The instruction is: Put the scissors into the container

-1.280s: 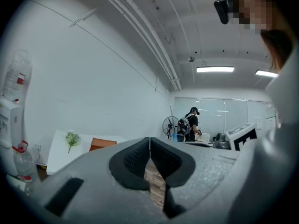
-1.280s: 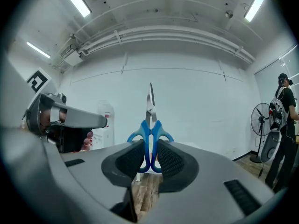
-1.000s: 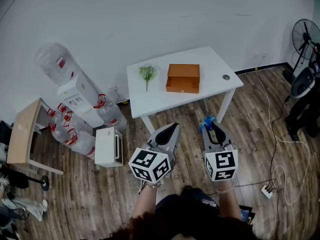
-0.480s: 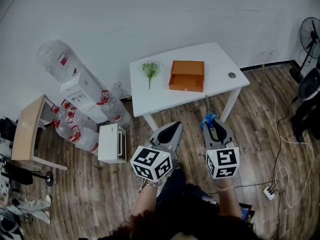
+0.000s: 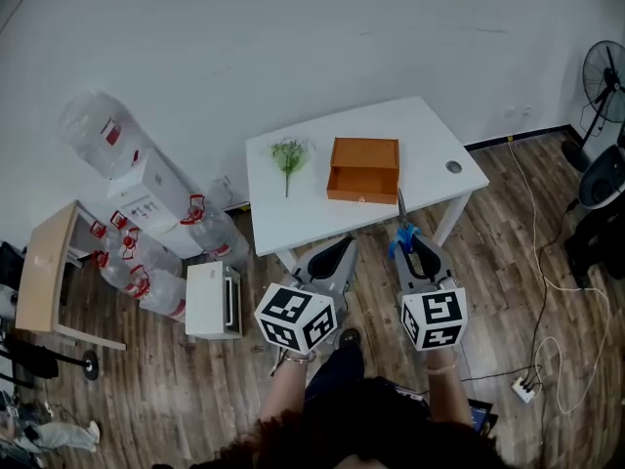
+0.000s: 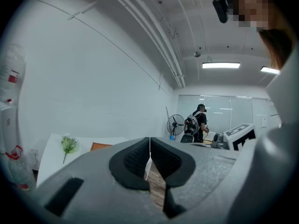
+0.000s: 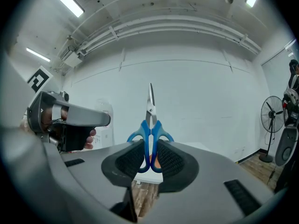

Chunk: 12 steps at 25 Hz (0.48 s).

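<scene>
Nearest the camera, the left gripper [image 5: 340, 246] has its black ribbed pads pressed together with nothing between them. At its 3 o'clock, the right gripper [image 5: 409, 245] is clamped on the blue-handled steel scissors [image 5: 401, 225]. The pads squeeze the two finger loops, and the closed blades point ahead toward 12 o'clock. Both grippers hang over the brown wood-plank floor [image 5: 488, 262]. In the head view the blade tip overlaps the near edge of the white rectangular table [image 5: 293, 213]; whether it is above the tabletop or short of it cannot be told. On that table, at 12 o'clock from the scissors and apart from them, sits the orange open-topped box container [image 5: 364, 169], with only its bare orange inside showing. A green plant sprig [image 5: 288, 154] lies at the container's 9 o'clock, not touching it, and a small round grey grommet [image 5: 453, 167] sits at its 3 o'clock. On the floor at the left gripper's 9 o'clock stands a small white cabinet [image 5: 212, 299]. Beyond it, at 10 o'clock, a white water dispenser [image 5: 146, 193] stands among clear jugs with red handles. A black standing fan [image 5: 605, 66] at 2 o'clock is cut off by the frame edge. In the left gripper view the gripper's own grey body hides all but a sliver of the container [image 6: 100, 146]. The pads cover the lower part of the scissor loops in the right gripper view [image 7: 150, 125].
</scene>
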Tool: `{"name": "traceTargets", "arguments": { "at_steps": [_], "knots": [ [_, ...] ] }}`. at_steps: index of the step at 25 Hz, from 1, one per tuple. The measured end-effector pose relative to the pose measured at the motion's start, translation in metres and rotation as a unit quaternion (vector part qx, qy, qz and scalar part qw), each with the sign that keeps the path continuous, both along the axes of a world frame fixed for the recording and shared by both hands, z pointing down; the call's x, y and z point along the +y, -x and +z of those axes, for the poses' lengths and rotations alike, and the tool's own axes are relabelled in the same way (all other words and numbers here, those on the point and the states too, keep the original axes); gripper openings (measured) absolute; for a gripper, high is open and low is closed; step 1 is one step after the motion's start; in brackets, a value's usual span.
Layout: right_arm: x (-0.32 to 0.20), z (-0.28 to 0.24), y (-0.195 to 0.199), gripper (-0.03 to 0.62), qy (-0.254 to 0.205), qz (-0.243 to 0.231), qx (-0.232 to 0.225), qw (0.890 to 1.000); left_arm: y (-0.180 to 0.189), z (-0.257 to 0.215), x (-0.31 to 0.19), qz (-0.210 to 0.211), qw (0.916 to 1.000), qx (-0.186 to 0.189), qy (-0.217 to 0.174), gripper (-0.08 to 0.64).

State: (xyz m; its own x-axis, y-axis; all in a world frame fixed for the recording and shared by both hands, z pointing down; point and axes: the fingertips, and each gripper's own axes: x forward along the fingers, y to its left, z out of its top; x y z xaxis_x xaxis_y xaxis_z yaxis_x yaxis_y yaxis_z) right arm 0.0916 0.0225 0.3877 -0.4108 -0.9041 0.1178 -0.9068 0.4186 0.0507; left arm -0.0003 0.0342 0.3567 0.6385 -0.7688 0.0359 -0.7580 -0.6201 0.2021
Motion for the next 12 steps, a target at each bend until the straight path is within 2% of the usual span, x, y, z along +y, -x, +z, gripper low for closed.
{"name": "traceTargets", "arguments": {
  "at_steps": [12],
  "knots": [
    [-0.081,-0.004,0.018,0.078,0.006,0.017,0.009,1.000,0.015,-0.006,-0.085,0.025,0.9997,0.009,-0.002,0.018]
  ]
}}
